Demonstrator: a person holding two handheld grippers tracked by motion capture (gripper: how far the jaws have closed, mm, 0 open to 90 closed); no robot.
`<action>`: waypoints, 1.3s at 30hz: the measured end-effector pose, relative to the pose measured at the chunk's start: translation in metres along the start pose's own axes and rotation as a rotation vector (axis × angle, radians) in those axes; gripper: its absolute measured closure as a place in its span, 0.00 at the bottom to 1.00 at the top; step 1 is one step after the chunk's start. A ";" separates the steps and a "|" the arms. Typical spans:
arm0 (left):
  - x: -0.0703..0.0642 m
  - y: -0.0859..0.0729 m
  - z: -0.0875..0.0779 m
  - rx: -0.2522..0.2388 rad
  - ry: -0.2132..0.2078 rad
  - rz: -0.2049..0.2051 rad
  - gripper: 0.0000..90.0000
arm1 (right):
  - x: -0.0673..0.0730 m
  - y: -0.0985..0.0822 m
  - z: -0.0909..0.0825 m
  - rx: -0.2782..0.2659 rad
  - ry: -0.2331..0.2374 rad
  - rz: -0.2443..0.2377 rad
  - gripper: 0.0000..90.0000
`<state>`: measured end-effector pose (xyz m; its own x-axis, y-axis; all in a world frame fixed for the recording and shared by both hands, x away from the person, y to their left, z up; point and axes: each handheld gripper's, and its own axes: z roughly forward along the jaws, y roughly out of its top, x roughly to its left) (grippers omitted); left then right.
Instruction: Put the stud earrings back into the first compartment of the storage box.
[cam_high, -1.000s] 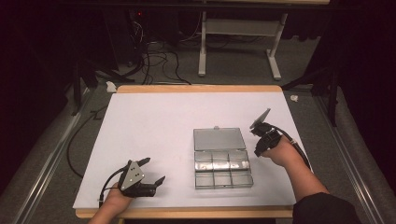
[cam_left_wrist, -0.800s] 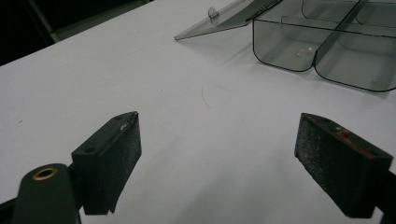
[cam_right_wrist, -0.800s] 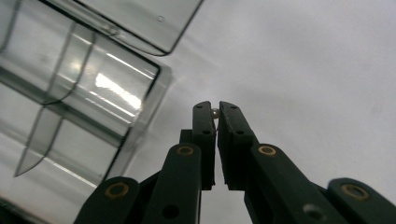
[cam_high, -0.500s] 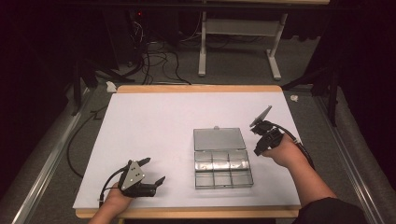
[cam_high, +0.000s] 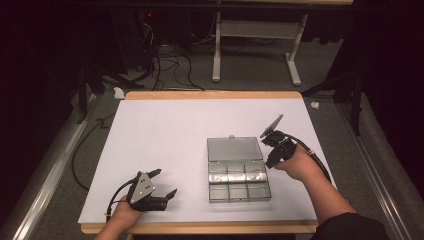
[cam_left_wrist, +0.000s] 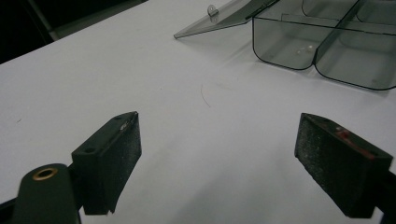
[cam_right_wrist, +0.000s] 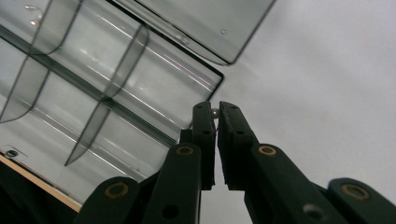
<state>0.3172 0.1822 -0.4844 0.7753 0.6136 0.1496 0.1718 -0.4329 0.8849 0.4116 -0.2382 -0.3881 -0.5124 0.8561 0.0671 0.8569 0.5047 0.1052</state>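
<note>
A clear plastic compartment box (cam_high: 239, 179) lies on the white table with its lid (cam_high: 235, 149) folded back flat; its compartments look empty. My right gripper (cam_high: 268, 163) hovers at the box's right edge, near the hinge corner. In the right gripper view its jaws (cam_right_wrist: 215, 116) are shut on a tiny pale bead (cam_right_wrist: 215, 112) at their tips, above the box (cam_right_wrist: 116, 93) and beside the lid (cam_right_wrist: 210, 23). My left gripper (cam_high: 166, 181) rests at the table's near left, open, with nothing between its fingers (cam_left_wrist: 112, 154). The box (cam_left_wrist: 327, 51) lies ahead of it.
The white table top (cam_high: 165, 130) has a wooden rim at its front edge (cam_high: 200, 229). Cables and a table frame (cam_high: 255, 30) stand on the dark floor beyond the far edge. Metal rails run along both sides.
My right gripper has lifted slightly beside the box, still closed. The left gripper and the box have not moved.
</note>
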 end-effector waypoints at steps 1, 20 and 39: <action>0.000 0.000 0.000 0.001 -0.001 0.000 0.17 | 0.002 0.001 0.000 0.000 0.000 -0.003 0.96; 0.000 0.000 0.000 0.002 -0.005 -0.001 0.17 | 0.053 0.029 0.011 0.011 0.017 -0.126 0.96; 0.000 0.000 0.000 0.003 -0.005 0.001 0.17 | 0.101 0.053 0.029 0.021 0.056 -0.248 0.96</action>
<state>0.3174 0.1821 -0.4844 0.7785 0.6098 0.1488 0.1723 -0.4355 0.8836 0.4071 -0.1215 -0.4046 -0.7092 0.6983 0.0969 0.7050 0.7014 0.1048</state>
